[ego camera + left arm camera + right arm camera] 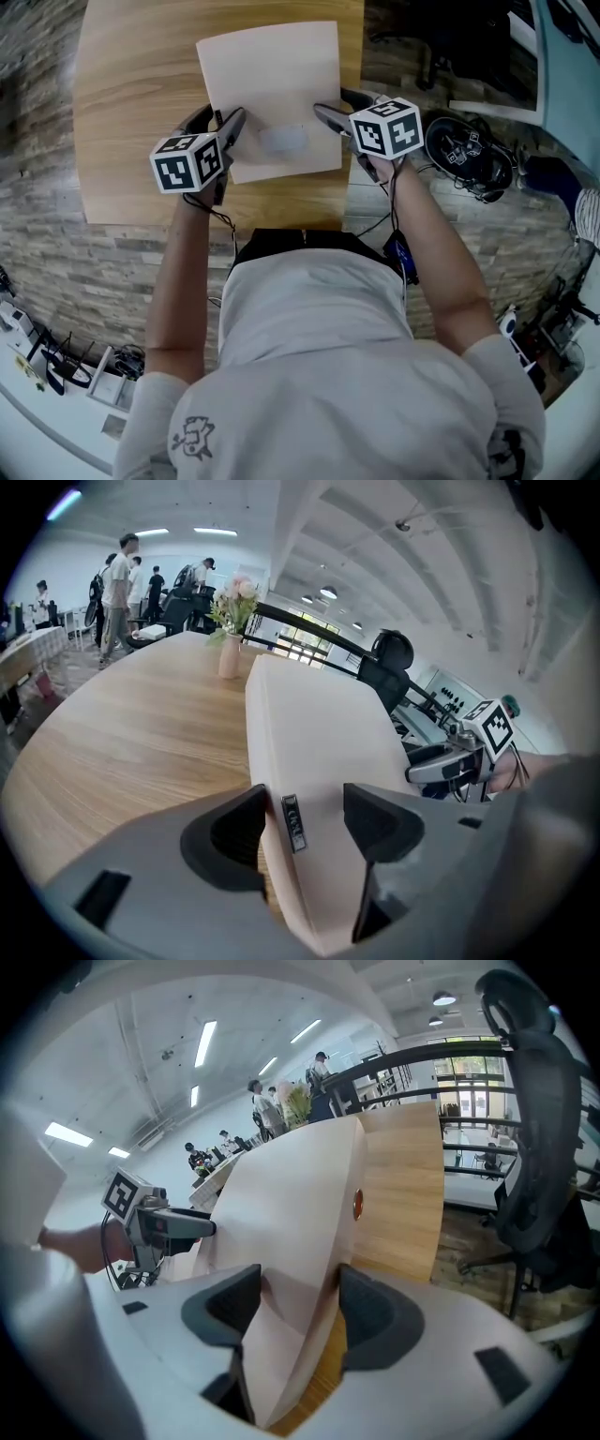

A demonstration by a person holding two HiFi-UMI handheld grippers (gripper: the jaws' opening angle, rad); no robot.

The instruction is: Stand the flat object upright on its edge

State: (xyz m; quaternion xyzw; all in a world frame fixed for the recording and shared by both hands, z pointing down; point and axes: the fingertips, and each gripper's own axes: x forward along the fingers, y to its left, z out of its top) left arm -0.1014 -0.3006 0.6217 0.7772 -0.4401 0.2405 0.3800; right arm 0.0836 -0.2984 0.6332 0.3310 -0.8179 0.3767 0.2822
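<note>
Beige flat square board [272, 84] lay over the middle of the light wooden table [131, 112], with its near edge towards the table's near rim. In both gripper views it sat at an angle to the tabletop, near side higher. I couldn't tell whether its far edge touched the table.

The left gripper [303, 817] was clamped on the board's left edge, at the corner nearest the table's near rim. A small metal tag [293, 822] showed on the board between the pads, and both pads looked seated on the board. The right gripper [300, 1299] was closed on the opposite edge, with the board wedged between its pads. Neither grip held anything else.

My read was that the step in hand was the tip-up, pivoting the board on the edge farthest from the table's near rim. It looked early, nowhere near vertical.

How to do it well, as judgement:
- Raise both grippers evenly. Any difference would twist the board and skew the pivot edge on the table.
- Keep the pivot edge pressed on the table. The wood looked smooth, so that edge could skate towards the table's far rim.
- Move along an arc, not a straight lift, or the whole board would come off the table.
- Both grips were near the corners, so leverage was fine, but the bite looked shallow. Hold firm pressure and go slowly.
- At vertical, pause and check the balance before easing either grip. A thin edge on the table would tip easily.
</note>
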